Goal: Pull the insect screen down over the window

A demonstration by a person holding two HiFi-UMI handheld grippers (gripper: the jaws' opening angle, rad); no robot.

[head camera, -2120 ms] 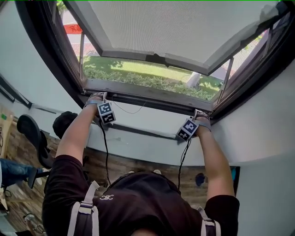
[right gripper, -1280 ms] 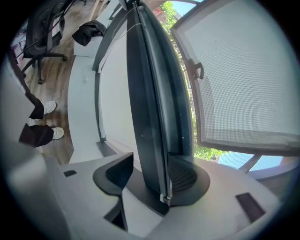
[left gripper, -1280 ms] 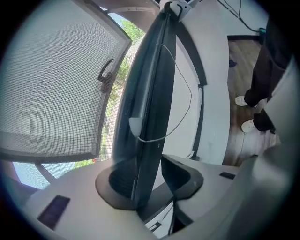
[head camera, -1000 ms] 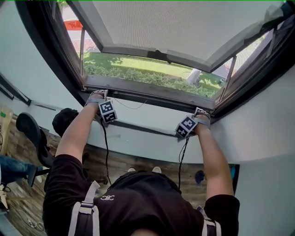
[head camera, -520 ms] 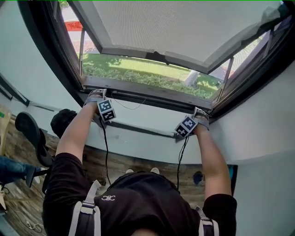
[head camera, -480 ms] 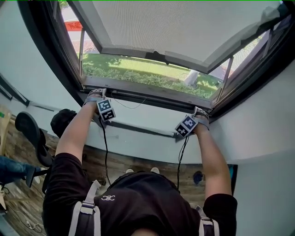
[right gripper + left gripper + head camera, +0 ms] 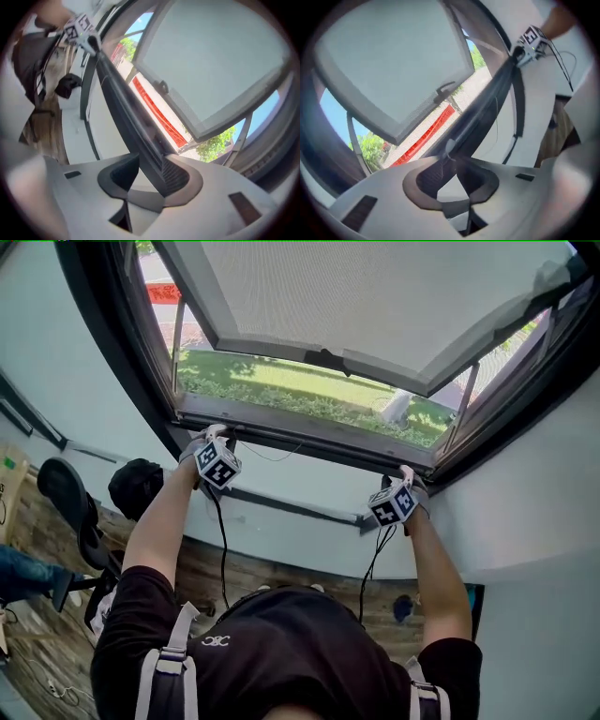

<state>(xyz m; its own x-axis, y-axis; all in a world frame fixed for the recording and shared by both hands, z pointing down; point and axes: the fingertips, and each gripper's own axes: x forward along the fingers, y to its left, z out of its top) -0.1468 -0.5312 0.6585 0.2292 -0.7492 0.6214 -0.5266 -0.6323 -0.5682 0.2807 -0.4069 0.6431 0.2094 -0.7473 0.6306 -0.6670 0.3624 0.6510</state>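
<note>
Black insect-screen bar [image 7: 123, 101] lies low along window's bottom edge, at sill (mesh itself not discernible). Left gripper [image 7: 451, 176] and right gripper [image 7: 146, 176] at its two ends. Jaws have just been closing, bar between them, gap showing beside one pad, not clamped. Open sash [image 7: 375, 296] tilts outward above. Grass [image 7: 281, 385] beyond. Office chair [image 7: 66, 502] on floor, lower left.

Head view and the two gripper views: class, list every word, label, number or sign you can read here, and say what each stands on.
No text here can be read.
White logo on the person's black top: too small to read.
Red banner outside the window: pale marks, too blurred to read.
Marker cubes: black-and-white square patterns only, no letters or numbers.
</note>
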